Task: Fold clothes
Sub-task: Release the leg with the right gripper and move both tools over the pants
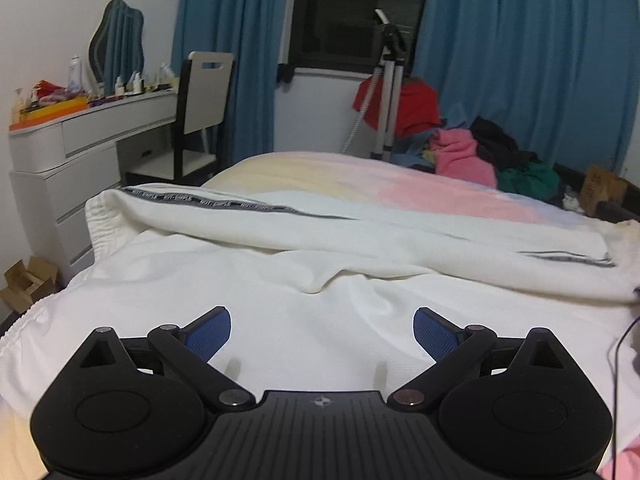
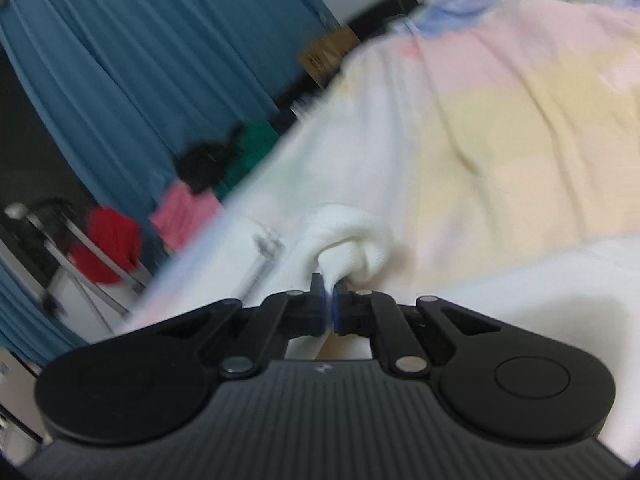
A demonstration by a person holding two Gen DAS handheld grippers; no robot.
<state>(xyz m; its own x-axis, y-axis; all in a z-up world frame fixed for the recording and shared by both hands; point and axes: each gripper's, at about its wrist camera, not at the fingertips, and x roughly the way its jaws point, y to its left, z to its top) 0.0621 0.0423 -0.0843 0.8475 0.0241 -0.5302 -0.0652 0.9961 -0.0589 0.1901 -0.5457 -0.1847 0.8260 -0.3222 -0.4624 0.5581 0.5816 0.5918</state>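
Lying across the near part of the bed [image 1: 360, 184], the white knit garment [image 1: 280, 300] shows a soft, finely ribbed weave, rumpled into long folds, with a grey printed stripe [image 1: 224, 204] running along its far fold and a ribbed hem at the left edge. In the left wrist view the left gripper [image 1: 322, 330] hovers just over this cloth, its blue-padded fingers [image 1: 210, 332] spread wide with nothing between them. The pastel bedspread beneath is smooth, in yellow, pink and pale blue patches. Far right, a loose heap of clothes [image 1: 472, 148] in red, pink, black and green lies beside a tripod [image 1: 390, 92]; far left stands a white dresser [image 1: 80, 152] with bottles on top, and blue curtains [image 1: 520, 60] hang behind.

In the right wrist view, blurred, the right gripper [image 2: 329, 304] is clenched on a bunched pinch of the white knit garment [image 2: 352, 248], the cloth puckering just beyond its pads. A cardboard box [image 2: 328, 56] sits far off by the curtain; its contents cannot be seen.
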